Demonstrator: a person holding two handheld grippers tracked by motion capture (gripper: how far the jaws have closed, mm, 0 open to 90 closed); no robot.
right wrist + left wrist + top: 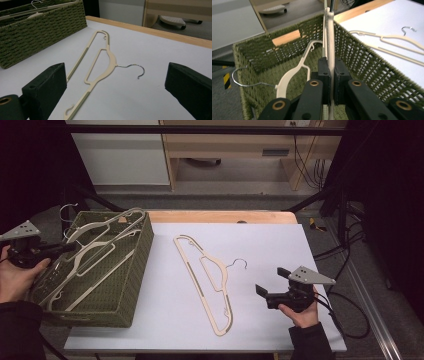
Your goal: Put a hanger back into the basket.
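We find the left gripper [65,247] closed on a cream plastic clothes hanger with a wire hook [330,37]; in the left gripper view the two black jaws press on either side of one of its thin bars. The hanger sits inside the olive-green woven rectangular basket [142,252], which stands at the left edge of the white table top [270,235], its left part reaching past that edge. At least one more cream hanger [292,72] lies in the basket, its wire hook reaching over the basket's wall.

A further cream plastic hanger [210,280] lies flat in the middle of the table top, its hook pointing toward the right edge, well apart from the basket. The right gripper [272,287] rests in the person's hand near the front right corner, its jaws standing wide apart with nothing between them, aimed toward that flat hanger.

We judge the step in hand to be the handling of one hanger at the basket, either lifting it out or setting it in; which of the two we cannot tell. The next move calls for keeping the held bar free of the neighbouring hanger, since bars and hooks overlap and could snag.

The basket walls confine the hanger, and its rim must be cleared. The far part and the right edge of the table top lie open, giving ample room for either hand.
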